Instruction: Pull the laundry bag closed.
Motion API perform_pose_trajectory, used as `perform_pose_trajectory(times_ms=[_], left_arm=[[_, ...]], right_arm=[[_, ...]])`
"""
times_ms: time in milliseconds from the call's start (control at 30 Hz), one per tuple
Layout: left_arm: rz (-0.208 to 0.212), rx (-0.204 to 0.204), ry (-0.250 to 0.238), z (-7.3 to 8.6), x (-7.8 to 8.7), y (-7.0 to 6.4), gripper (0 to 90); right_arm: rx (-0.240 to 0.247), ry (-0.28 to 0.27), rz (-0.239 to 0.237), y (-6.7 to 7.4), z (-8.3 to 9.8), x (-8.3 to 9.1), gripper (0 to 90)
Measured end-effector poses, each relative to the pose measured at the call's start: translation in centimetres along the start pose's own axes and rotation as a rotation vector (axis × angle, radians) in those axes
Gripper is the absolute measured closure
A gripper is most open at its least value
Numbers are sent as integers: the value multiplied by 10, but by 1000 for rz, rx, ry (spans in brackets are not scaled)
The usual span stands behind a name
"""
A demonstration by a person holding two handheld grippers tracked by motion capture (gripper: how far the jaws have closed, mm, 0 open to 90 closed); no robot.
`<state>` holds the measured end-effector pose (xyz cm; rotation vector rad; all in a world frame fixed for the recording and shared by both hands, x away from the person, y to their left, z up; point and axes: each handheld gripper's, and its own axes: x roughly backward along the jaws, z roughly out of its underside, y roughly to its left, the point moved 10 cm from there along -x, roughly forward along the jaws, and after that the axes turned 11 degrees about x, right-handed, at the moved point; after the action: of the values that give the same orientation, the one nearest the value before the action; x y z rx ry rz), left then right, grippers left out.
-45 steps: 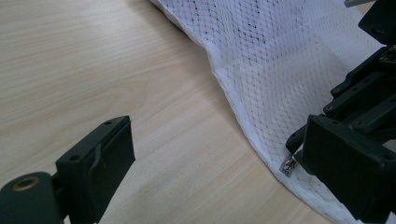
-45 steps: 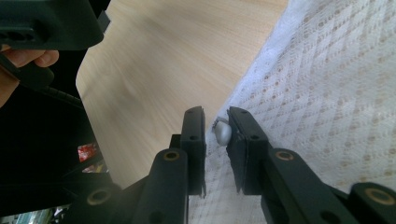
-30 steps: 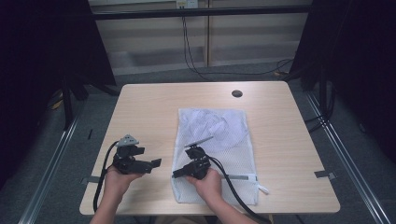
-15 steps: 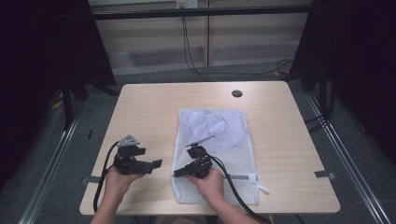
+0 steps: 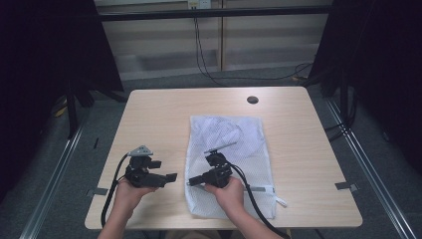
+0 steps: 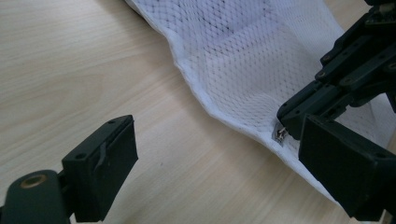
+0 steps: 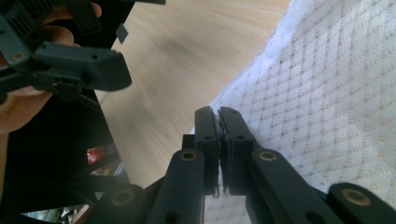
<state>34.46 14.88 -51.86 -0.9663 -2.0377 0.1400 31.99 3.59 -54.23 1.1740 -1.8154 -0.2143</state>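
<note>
A white mesh bag [image 5: 234,139] lies flat on the wooden table [image 5: 159,114], right of centre. My right gripper [image 5: 191,182] lies low at the bag's near left edge, pointing left. Its jaws are pressed together [image 7: 218,114] on the seam. In the left gripper view a small metal zipper pull [image 6: 281,136] shows right at the tip of the right gripper [image 6: 292,119]. My left gripper [image 5: 165,170] hovers just left of the bag, pointing at that edge. It is open [image 6: 219,140], with bare table and the bag's hem between its jaws.
A dark round grommet [image 5: 252,99] sits near the table's far edge. The bag's drawstring tab [image 5: 278,201] trails off its near right corner. Cables run from both grippers over the near edge. Dark curtains and metal floor rails flank the table.
</note>
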Motion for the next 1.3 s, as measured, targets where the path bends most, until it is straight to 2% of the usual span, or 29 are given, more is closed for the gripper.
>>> perform_pose_trajectory(times_ms=[167, 500, 767, 900, 967, 1000, 1100, 1133, 1167, 1233, 1300], left_arm=[[39, 11, 27, 3, -4, -7, 117], [91, 35, 64, 7, -12, -18, 133], [123, 43, 119, 13, -19, -26, 173], [138, 45, 116, 14, -20, -28, 214], [147, 58, 112, 14, -21, -30, 217], [165, 67, 114, 14, -21, -31, 225], [170, 94, 141, 17, -23, -32, 230], [187, 103, 148, 17, -24, -33, 246], [186, 117, 143, 17, -25, -35, 262], [191, 101, 144, 17, -25, -35, 263], [206, 118, 155, 18, -26, -38, 262]], right_arm=[[2, -14, -4, -1, -1, 6, 868], [9, -29, -3, -2, -3, 15, 868], [5, -44, -1, -2, -5, 16, 868], [10, -50, 3, -3, -6, 18, 867], [9, -51, 1, -2, -6, 18, 868], [8, -53, 1, -2, -6, 18, 867], [8, -53, 1, -1, -6, 19, 868], [9, -55, -1, -1, -6, 18, 867], [12, -54, 0, -1, -6, 19, 867], [11, -55, 0, -1, -7, 19, 868], [11, -57, 1, -1, -7, 19, 867]])
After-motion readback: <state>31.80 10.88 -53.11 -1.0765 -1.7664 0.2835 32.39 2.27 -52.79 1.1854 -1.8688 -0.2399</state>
